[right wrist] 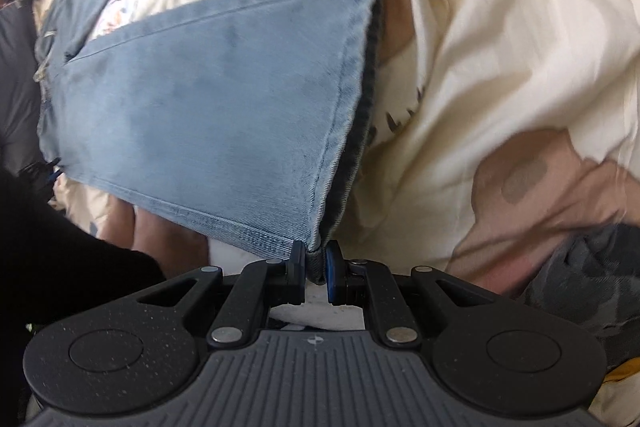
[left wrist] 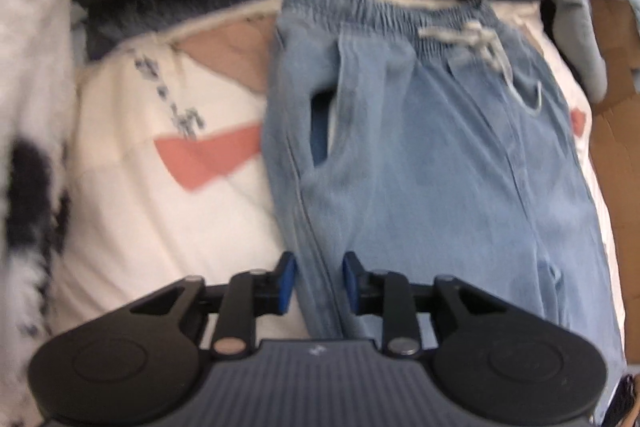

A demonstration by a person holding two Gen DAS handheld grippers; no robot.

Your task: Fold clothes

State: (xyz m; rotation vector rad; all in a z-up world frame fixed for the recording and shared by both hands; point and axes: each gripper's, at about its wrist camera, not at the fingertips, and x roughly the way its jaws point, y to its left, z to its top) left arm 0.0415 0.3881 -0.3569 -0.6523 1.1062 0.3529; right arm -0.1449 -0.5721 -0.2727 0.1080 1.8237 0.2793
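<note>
Patterned bedding [left wrist: 168, 227] under jeans [left wrist: 420, 155], hem in right tool [right wrist: 314, 267].

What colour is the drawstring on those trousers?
The drawstring is whitish grey, seen best in the left wrist view.

Soft, even daylight in both wrist views, with motion blur and fisheye bending at the rims

The left view is smeared all over: the light blue denim trousers [left wrist: 432, 155] and the cream quilt with coral patches [left wrist: 168, 187] lack crisp edges, and the fluffy white-and-black blanket [left wrist: 28, 107] streaks at the curved, dark-cornered rim. In the right view the denim weave is sharp near the lens, a thin shadow runs under the hem, and the quilt blurs rightward.
</note>
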